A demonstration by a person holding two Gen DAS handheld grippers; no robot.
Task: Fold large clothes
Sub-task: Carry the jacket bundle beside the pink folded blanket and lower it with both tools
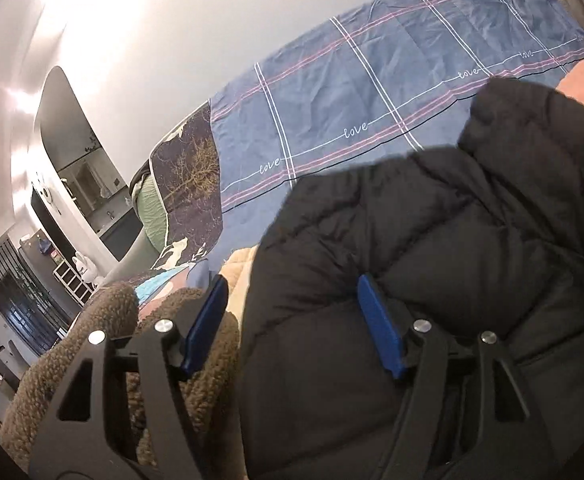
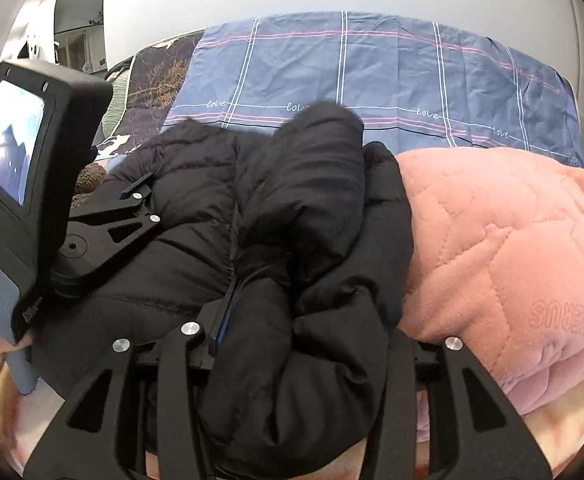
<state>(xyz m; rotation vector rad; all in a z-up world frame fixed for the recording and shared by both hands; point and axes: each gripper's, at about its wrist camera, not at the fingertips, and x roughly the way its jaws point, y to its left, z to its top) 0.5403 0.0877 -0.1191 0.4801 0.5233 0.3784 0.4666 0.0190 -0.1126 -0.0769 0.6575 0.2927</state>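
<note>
Black puffer jacket [image 2: 292, 208] sits bunched on the bed [image 1: 331, 92], between your pink quilted top [image 2: 511, 248] and brown fleece [image 1: 104, 344]. Your left gripper [image 1: 292, 320] gapes, holding nothing; your right gripper [image 2: 303, 340] straddles a jacket fold, its grip unclear. Squaring and smoothing remain.

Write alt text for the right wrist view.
A bundled black puffer jacket fills the space between the right gripper's fingers, on a bed beside a pink quilted garment. The left gripper reaches in from the left; a blue plaid sheet lies behind.
</note>
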